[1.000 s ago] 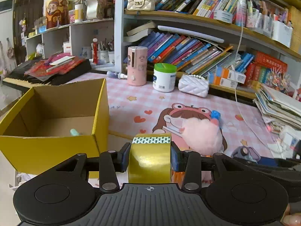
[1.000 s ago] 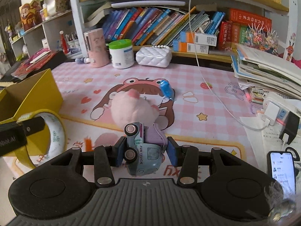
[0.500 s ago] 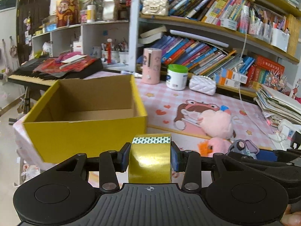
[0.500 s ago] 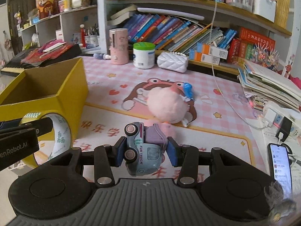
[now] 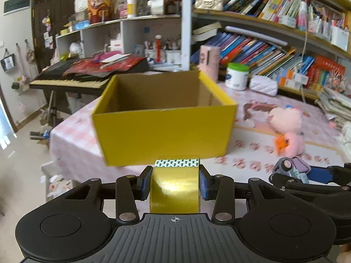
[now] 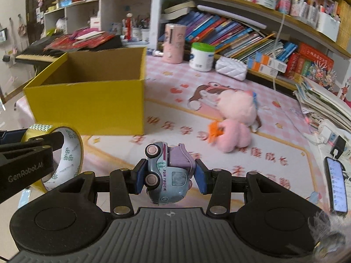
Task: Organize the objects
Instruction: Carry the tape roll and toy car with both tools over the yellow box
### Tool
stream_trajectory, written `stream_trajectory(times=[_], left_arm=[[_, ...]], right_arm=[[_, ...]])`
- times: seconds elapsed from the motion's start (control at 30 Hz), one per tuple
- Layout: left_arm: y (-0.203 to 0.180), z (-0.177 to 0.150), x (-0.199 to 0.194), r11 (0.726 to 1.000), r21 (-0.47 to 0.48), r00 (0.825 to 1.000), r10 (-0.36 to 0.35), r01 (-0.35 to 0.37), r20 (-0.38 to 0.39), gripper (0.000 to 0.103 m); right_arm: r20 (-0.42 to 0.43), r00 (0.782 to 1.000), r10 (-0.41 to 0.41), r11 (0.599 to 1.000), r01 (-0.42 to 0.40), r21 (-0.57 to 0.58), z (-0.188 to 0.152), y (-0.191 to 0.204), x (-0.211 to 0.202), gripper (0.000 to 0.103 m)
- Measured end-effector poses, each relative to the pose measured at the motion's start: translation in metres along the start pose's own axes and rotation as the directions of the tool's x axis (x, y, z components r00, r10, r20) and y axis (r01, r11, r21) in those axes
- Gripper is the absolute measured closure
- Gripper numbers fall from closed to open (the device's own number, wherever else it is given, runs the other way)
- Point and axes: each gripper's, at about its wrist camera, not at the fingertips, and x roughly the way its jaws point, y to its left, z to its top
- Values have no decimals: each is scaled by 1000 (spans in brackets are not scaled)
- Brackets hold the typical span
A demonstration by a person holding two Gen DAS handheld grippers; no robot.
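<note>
My left gripper (image 5: 174,185) is shut on a gold tape roll (image 5: 174,189), held in the air in front of the near wall of an open yellow cardboard box (image 5: 164,129). The roll also shows at the left of the right wrist view (image 6: 65,153). My right gripper (image 6: 169,176) is shut on a small blue toy truck (image 6: 167,180) with a purple back, held above the pink mat, right of the box (image 6: 87,100). The truck shows at the right of the left wrist view (image 5: 291,168). A pink plush toy (image 6: 234,118) lies on the mat beyond it.
The pink checked table (image 6: 274,100) holds a pink cylinder (image 6: 174,42), a white jar with green lid (image 6: 201,57) and a white quilted purse (image 6: 231,68) near bookshelves. Stacked papers (image 6: 322,100) and a phone (image 6: 336,187) lie right. A keyboard (image 5: 72,79) stands left of the table.
Both grippers have pulled back and up from the table with their loads. The box now sits farther ahead and more centred in the left view. Grips are unchanged.
</note>
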Motion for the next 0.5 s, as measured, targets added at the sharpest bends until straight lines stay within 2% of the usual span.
stream_trajectory(times=[0.5], left_arm=[[68, -29, -22, 996, 16, 996, 83, -83, -26, 63]], right_arm=[[-24, 997, 73, 996, -74, -44, -15, 82, -7, 60]])
